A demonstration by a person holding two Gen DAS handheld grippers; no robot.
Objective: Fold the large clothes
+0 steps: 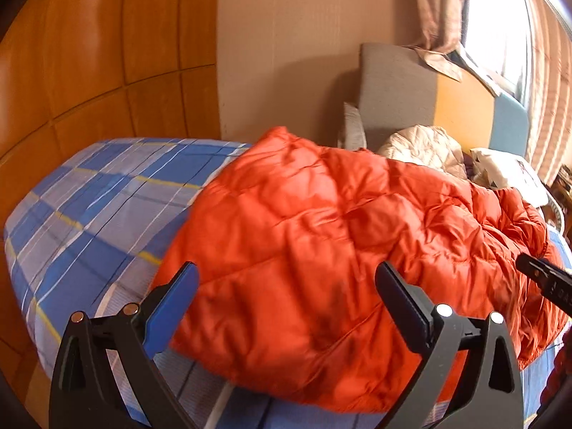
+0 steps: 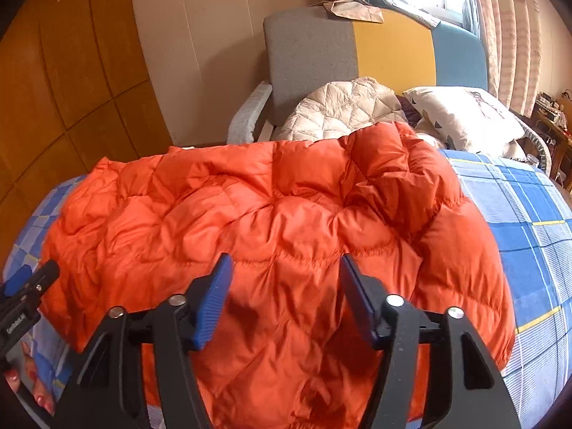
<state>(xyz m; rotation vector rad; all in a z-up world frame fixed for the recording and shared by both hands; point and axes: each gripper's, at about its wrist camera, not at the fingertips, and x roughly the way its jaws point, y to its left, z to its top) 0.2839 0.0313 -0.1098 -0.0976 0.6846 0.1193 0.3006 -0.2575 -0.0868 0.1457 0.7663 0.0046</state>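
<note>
**On the bed: orange puffer half-folded, both grippers off it**

Across the plaid bed sheet (image 2: 529, 214) lies the orange down jacket (image 2: 271, 214), spread over most of the mattress width and running back toward the headboard end. From what I can see it looks folded over at least once already: in the left wrist view the near-left part is a fairly tidy slab with a straight edge running toward the bed's near edge, sitting flat on the sheet. The side nearer the pillow (image 2: 464, 114) is another story, it's bunched and humped up with a loose fold sticking up, so I'd say we're partway, not finished. Probably one more fold plus some smoothing left, but that's my guess.

The left gripper (image 1: 286, 293) is spread wide with nothing between its pads, hovering over the jacket's near edge. The right gripper (image 2: 284, 300) is about half open and also not pinching anything; the fabric shows below the gap but the pads aren't on it. So nothing is held right now.

The jacket itself: shiny, quilted in diamond-ish panels, very puffy. It'll likely spring back and slide, so folds may not stay crisp.

A cream quilted jacket (image 2: 343, 111) sits behind it near the chair (image 2: 311, 53), not folded as far as I can tell.
</note>
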